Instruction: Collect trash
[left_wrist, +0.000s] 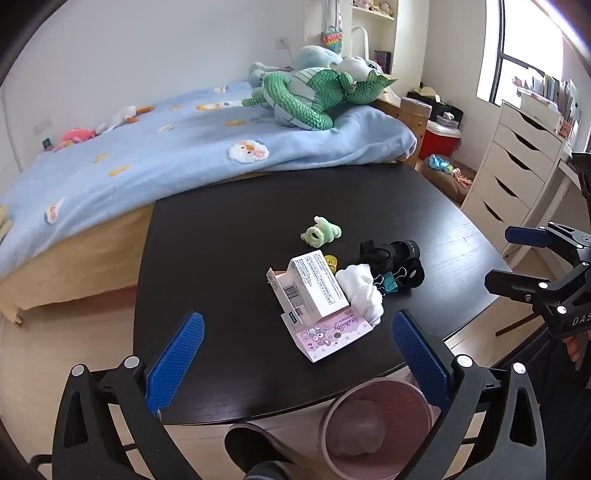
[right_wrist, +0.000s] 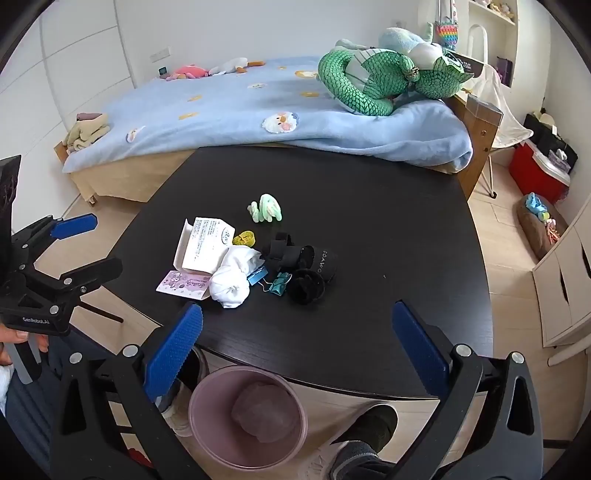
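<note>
A pile lies on the black table (left_wrist: 221, 236) (right_wrist: 388, 206): an open white carton (left_wrist: 314, 286) (right_wrist: 207, 245), a pink printed card (left_wrist: 330, 334) (right_wrist: 183, 284), a crumpled white tissue (left_wrist: 362, 291) (right_wrist: 234, 278), binder clips (left_wrist: 389, 282) (right_wrist: 275, 282), black straps (left_wrist: 395, 256) (right_wrist: 306, 266) and a small green plush (left_wrist: 320, 232) (right_wrist: 266, 209). A pink bin (left_wrist: 373, 428) (right_wrist: 247, 417) stands on the floor below the table's near edge. My left gripper (left_wrist: 297, 354) is open and empty, near the pile. My right gripper (right_wrist: 297, 349) is open and empty above the near edge.
A bed with a blue blanket (left_wrist: 147, 158) (right_wrist: 258, 110) and a green dragon plush (left_wrist: 314, 96) (right_wrist: 376, 81) abuts the table's far side. White drawers (left_wrist: 517, 166) stand at right. A person's slippered feet (left_wrist: 258, 454) (right_wrist: 365, 428) are beside the bin.
</note>
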